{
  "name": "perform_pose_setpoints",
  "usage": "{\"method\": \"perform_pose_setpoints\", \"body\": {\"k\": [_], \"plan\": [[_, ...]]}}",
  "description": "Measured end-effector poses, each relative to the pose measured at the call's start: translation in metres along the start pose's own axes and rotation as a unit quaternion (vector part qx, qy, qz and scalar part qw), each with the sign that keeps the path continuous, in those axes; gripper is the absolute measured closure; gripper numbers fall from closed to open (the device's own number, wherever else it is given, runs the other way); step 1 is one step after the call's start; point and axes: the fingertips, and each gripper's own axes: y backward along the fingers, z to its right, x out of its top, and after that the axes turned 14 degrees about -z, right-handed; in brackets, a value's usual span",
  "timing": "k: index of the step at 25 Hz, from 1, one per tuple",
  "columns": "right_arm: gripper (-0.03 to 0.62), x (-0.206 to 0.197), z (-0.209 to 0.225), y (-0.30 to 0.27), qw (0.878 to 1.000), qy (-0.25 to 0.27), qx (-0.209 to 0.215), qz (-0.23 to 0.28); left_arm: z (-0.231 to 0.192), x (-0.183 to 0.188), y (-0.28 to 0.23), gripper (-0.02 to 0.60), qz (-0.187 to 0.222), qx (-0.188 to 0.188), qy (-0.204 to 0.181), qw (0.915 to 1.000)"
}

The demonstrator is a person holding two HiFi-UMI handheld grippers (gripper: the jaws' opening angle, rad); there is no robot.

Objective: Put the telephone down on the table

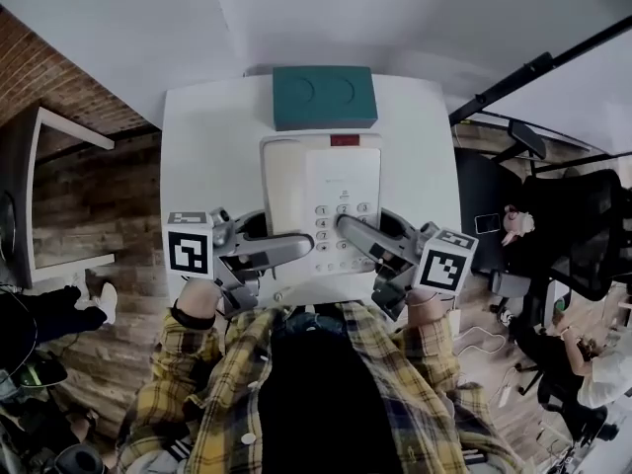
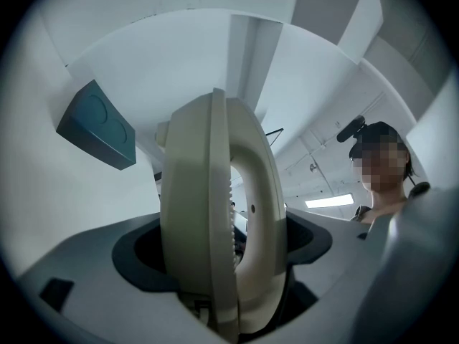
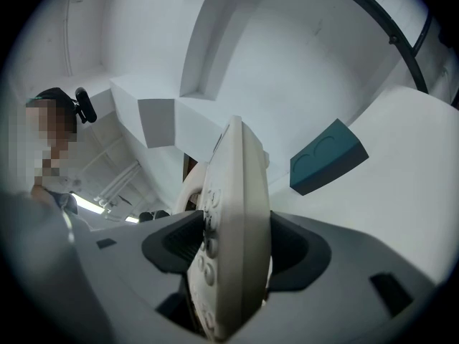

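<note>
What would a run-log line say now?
left gripper: shut on telephone | right gripper: shut on telephone | teal box: beyond telephone, on table

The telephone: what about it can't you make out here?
Underside of the telephone: head view, hidden by its own body, so contact with the table is unclear.
Labels on the keys: head view, too small; right gripper view, edge-on.
Near edge: head view, covered by the left gripper and right gripper.

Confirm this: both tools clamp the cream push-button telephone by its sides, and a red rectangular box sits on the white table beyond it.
Wrong colour: the head view shows the rectangular box is teal, not red. The rest stands: left tool and right tool clamp the cream push-button telephone, box on the white table beyond.
</note>
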Motion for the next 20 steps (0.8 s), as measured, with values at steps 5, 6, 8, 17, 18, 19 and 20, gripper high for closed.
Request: {"method": "perform_pose_setpoints", "body": {"k": [5,6,8,17,18,19,20], "plan": [[0.336,0.000,-0.003,0.003,1.000,0.007,0.005,-0.012,0.004,-0.002,-0.001,0.184,0.009,0.004,-0.007,0.9999],[0.336,0.000,-0.004,0.002,1.000,0.009,0.005,-0.014,0.004,-0.002,0.000,0.184,0.012,0.003,-0.005,0.9999],[0.336,0.001,-0.003,0.000,1.000,0.010,0.006,-0.017,0.003,-0.002,0.001,0.184,0.018,0.005,-0.004,0.9998],[0.336,-0.007,0.009,-0.001,0.999,-0.004,0.007,-0.035,-0.007,-0.009,-0.004,0.184,0.020,0.013,0.004,0.9997],[0.336,-0.008,0.010,-0.001,0.999,-0.005,0.007,-0.037,-0.009,-0.010,-0.004,0.184,0.020,0.013,0.006,0.9997],[0.336,-0.009,0.011,-0.002,0.999,-0.006,0.007,-0.039,-0.010,-0.011,-0.004,0.184,0.020,0.014,0.009,0.9997],[0.336,-0.010,0.012,-0.003,0.999,-0.003,0.007,-0.042,-0.012,-0.013,-0.004,0.184,0.020,0.016,0.010,0.9996]]}}
